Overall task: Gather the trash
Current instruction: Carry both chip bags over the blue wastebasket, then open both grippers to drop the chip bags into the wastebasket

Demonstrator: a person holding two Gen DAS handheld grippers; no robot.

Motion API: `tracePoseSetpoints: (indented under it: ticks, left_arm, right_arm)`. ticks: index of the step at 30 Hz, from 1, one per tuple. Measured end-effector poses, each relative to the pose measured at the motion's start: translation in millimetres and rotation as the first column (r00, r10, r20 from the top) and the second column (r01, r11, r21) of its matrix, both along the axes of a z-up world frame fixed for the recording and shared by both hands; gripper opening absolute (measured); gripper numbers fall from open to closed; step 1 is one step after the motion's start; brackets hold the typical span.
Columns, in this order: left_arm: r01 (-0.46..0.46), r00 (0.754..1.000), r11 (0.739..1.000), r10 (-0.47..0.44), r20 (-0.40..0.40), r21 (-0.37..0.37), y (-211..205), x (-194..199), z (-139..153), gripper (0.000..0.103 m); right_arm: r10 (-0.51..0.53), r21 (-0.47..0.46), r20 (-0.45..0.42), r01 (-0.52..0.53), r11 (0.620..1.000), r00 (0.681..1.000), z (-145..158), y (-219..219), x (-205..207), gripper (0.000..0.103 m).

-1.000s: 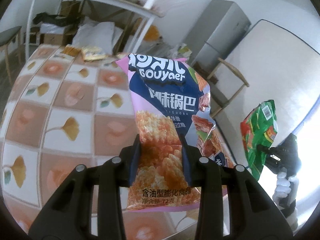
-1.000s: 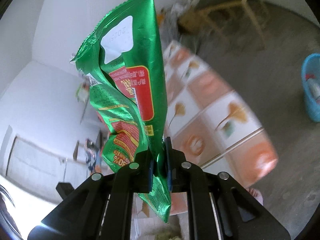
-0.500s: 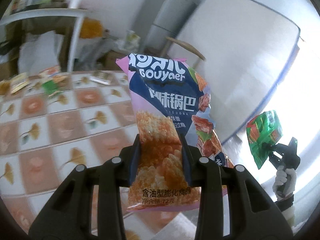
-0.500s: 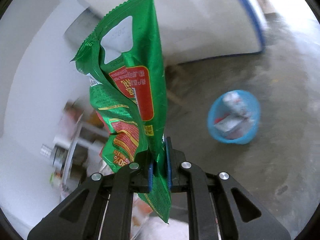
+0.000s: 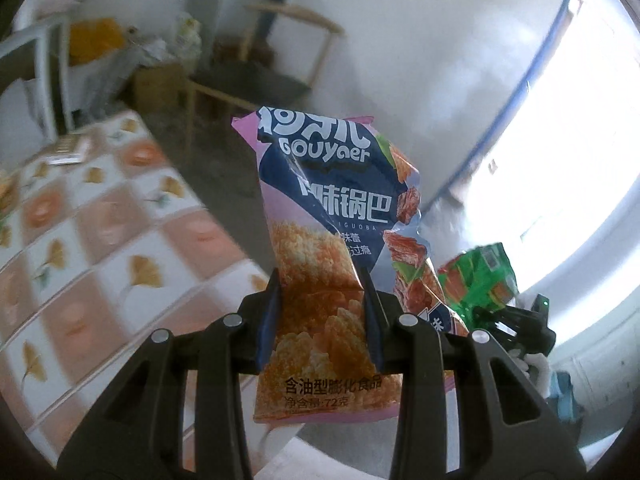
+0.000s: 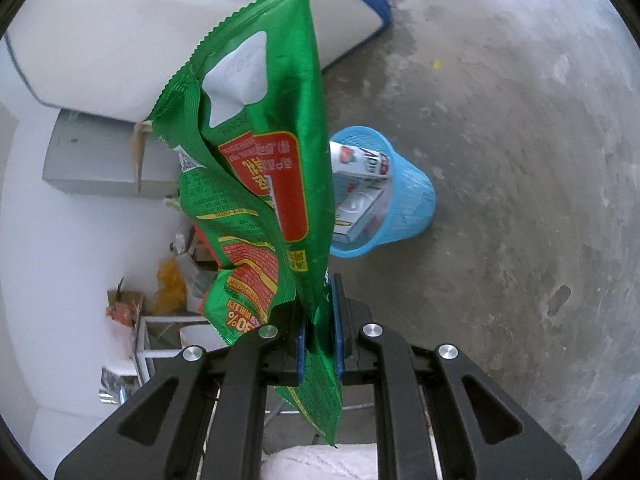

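My left gripper [image 5: 322, 312] is matte black plastic with silver screw heads on its angular arms and blue pads [image 5: 269, 320]; my right gripper [image 6: 318, 334] matches it, and I wear a white knit glove [image 5: 536, 364]
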State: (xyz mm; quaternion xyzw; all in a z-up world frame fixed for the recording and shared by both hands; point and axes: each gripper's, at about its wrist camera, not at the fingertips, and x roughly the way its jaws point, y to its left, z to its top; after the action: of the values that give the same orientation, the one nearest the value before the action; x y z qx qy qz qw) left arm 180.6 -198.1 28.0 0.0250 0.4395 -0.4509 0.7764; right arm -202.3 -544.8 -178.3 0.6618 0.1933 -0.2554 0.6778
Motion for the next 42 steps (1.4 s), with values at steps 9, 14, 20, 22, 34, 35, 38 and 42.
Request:
tracePoseSetpoints:
  ticks: [9, 14, 20, 22, 34, 35, 38, 42]
  left_arm:
    - [0.144, 0.988, 0.973, -0.133, -0.077, 0.178, -154, 19, -53, 0.035]
    - [0.178, 0.980, 0.962, -0.155, -0.121, 0.207, -191, 20, -77, 0.035]
    - [0.181, 0.975, 0.954, -0.142, -0.171, 0.239, -204, 33, -108, 0.035]
    - [0.189, 0.972, 0.949, -0.144, -0.186, 0.253, -217, 39, -117, 0.036]
    - [0.162, 0.880, 0.951, -0.018, -0.475, 0.263, -348, 56, -226, 0.074]
    - [0.133, 0.872, 0.953, 0.018, -0.490, 0.272, -350, 58, -235, 0.074]
    - [0.057, 0.837, 0.959, 0.105, -0.536, 0.278, -339, 68, -249, 0.074]
    - [0.009, 0.854, 0.972, 0.115, -0.507, 0.236, -312, 76, -218, 0.074]
  right_arm:
    - [0.008, 0.106, -0.015, -0.006, 0.994, 1.000, -72, -45, 62, 0.011]
    - [-0.042, 0.189, -0.040, 0.049, 0.981, 0.998, -123, -79, 115, 0.015]
    - [-0.037, 0.229, -0.169, 0.076, 0.970, 0.985, -186, -106, 155, 0.048]
    - [-0.049, 0.222, -0.162, 0.085, 0.971, 0.986, -185, -106, 154, 0.050]
    - [-0.054, 0.198, -0.109, 0.075, 0.977, 0.993, -157, -94, 118, 0.051]
    - [-0.051, 0.199, -0.112, 0.072, 0.977, 0.992, -157, -93, 117, 0.051]
    - [-0.039, 0.186, -0.115, 0.060, 0.981, 0.993, -151, -94, 111, 0.051]
    - [-0.039, 0.155, -0.113, 0.057, 0.986, 0.993, -143, -94, 107, 0.051]
